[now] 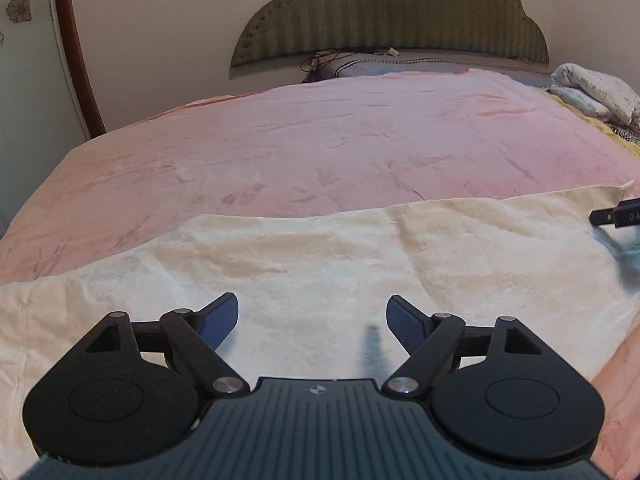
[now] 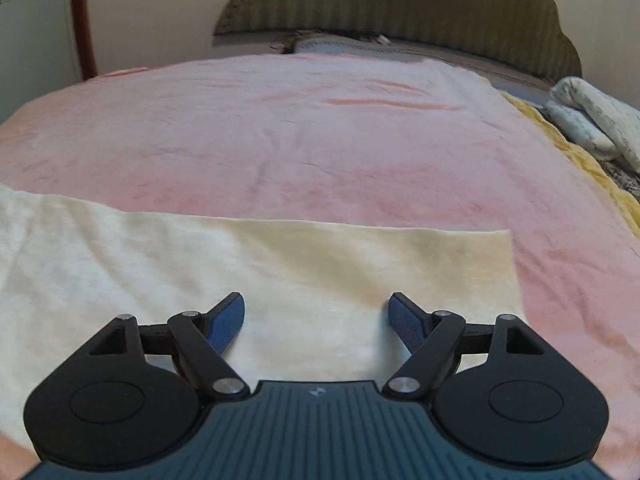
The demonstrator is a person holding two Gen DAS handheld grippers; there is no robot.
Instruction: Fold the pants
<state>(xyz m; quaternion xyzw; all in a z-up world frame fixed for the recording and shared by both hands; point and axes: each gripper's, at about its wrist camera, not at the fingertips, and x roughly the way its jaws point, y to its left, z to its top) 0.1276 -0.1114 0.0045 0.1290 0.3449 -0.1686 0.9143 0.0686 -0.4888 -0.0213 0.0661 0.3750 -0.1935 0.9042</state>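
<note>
One pair of cream pants point(image 1: 320, 248) spread flat across near edge of pink bed point(image 1: 320, 132). Both tools released, gripping nothing: left tool point(image 1: 312, 320) and right tool point(image 2: 316, 316) above pants. Green headboard point(image 1: 392, 12) far behind, rolled bedding point(image 1: 596, 92) far right.

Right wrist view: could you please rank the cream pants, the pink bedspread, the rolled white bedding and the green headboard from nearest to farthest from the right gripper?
1. Cream pants, directly under the open right gripper.
2. Pink bedspread, ahead, past the pants.
3. Rolled white bedding, far right.
4. Green headboard, against the back wall.
</note>
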